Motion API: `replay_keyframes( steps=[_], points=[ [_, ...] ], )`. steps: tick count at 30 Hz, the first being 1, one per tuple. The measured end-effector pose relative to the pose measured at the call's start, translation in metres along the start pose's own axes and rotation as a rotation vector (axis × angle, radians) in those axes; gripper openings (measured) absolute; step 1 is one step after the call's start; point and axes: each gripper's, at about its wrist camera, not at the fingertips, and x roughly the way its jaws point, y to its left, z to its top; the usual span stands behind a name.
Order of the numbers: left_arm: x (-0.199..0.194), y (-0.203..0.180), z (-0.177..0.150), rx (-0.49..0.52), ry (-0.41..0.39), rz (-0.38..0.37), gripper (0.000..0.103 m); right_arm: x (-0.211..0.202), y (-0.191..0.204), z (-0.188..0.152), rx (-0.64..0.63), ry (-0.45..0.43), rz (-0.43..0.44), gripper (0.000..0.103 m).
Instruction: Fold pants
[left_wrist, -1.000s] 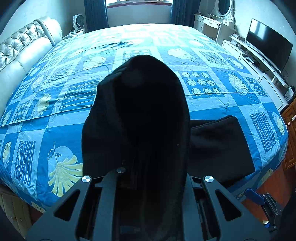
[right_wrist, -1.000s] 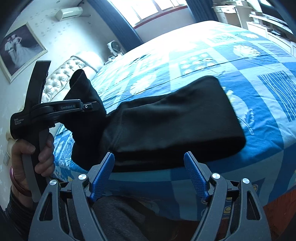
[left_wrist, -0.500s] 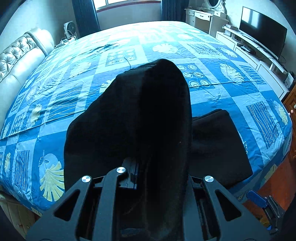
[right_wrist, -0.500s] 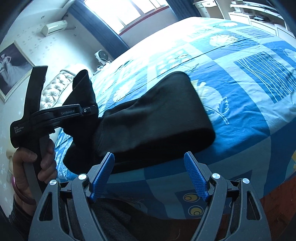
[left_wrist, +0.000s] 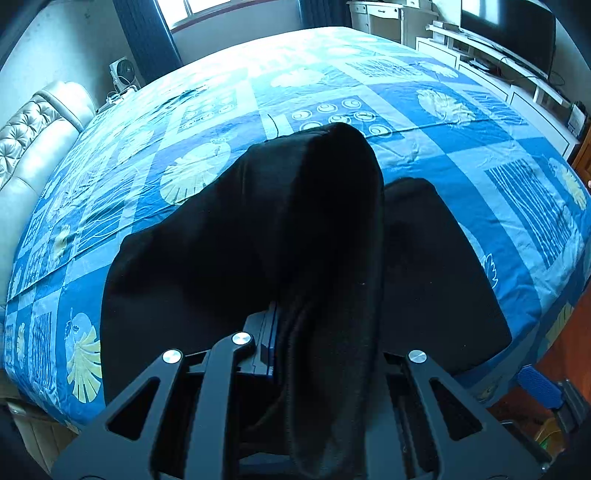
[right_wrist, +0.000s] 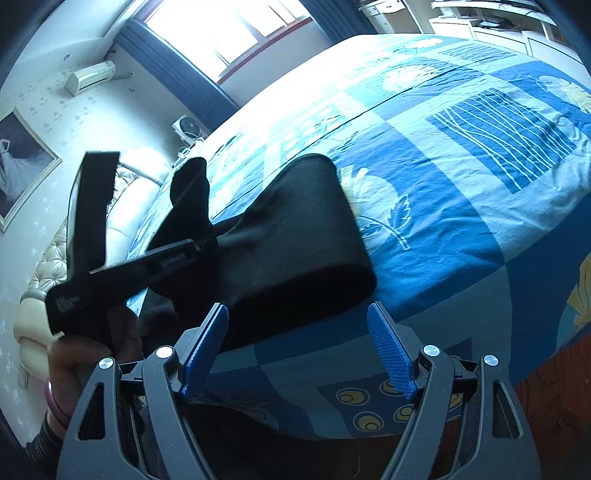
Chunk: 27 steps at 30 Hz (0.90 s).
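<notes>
Black pants (left_wrist: 443, 277) lie partly folded near the front edge of a bed with a blue patterned cover (left_wrist: 424, 110). My left gripper (left_wrist: 273, 317) is shut on one end of them. That end is lifted, and the cloth drapes over the fingers and hides the tips. In the right wrist view a hand holds the left gripper (right_wrist: 195, 245) at the left, with the raised cloth standing above it and the rest of the pants (right_wrist: 295, 240) lying flat on the bed (right_wrist: 461, 184). My right gripper (right_wrist: 297, 336) hovers open by the bed's front edge, its blue pads (right_wrist: 391, 354) bare.
A padded cream headboard (left_wrist: 26, 147) runs along the bed's left side, with a small fan (left_wrist: 123, 72) beyond it. A TV (left_wrist: 509, 22) on a white cabinet stands at the right. An air conditioner (right_wrist: 90, 75) and a framed picture (right_wrist: 22, 166) hang on the wall.
My left gripper has come lower and nearer the flat part of the pants, carrying the lifted end along. The right gripper has rolled and drifted along the bed edge, still open.
</notes>
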Motion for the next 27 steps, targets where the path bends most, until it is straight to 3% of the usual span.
replay_keyframes(
  steps=[20, 23, 27],
  points=[
    [0.020, -0.035, -0.010, 0.091, -0.025, 0.114, 0.016, -0.010, -0.018, 0.004, 0.049, -0.023, -0.037, 0.077],
    [0.017, -0.039, -0.011, 0.105, -0.039, 0.107, 0.024, -0.014, -0.019, 0.008, 0.053, -0.036, -0.049, 0.077],
    [0.006, -0.048, -0.015, 0.146, -0.092, 0.076, 0.050, -0.020, -0.021, 0.016, 0.049, -0.052, -0.074, 0.077]
  ],
)
